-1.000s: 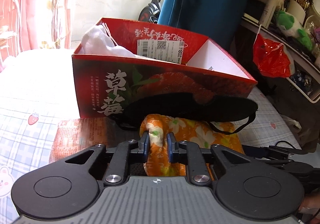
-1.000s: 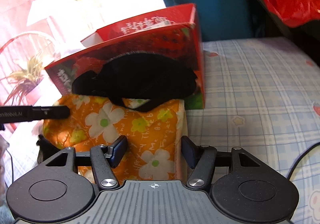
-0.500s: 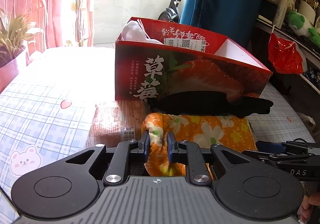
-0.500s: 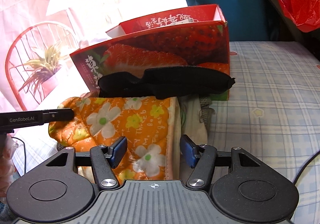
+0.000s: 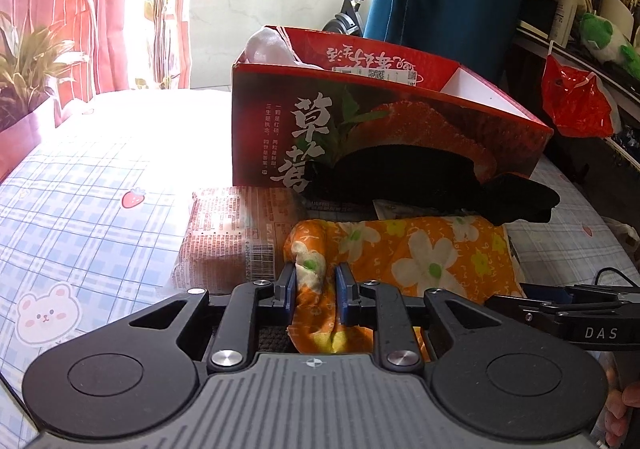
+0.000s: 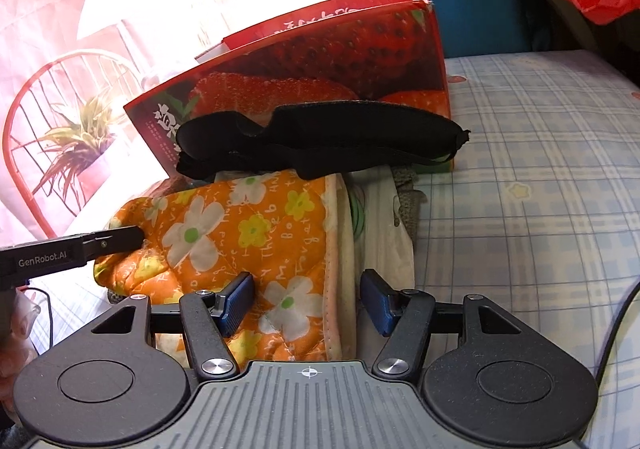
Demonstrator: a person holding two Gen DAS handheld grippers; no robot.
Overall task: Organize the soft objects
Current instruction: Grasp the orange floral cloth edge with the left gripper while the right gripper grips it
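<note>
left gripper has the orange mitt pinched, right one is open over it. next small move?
Probably close the right gripper on the orange mitt's pale trimmed edge. The left gripper already pinches the far corner, the right's jaws straddle that edge, and the black eye mask lies across the mitt, so lifting with two grips seems steadier.

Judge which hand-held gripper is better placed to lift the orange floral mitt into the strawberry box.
Left. The left hand-held gripper is shut on the orange floral mitt; the right hand-held gripper is open, straddling its cuff. The strawberry box stands just beyond.
</note>
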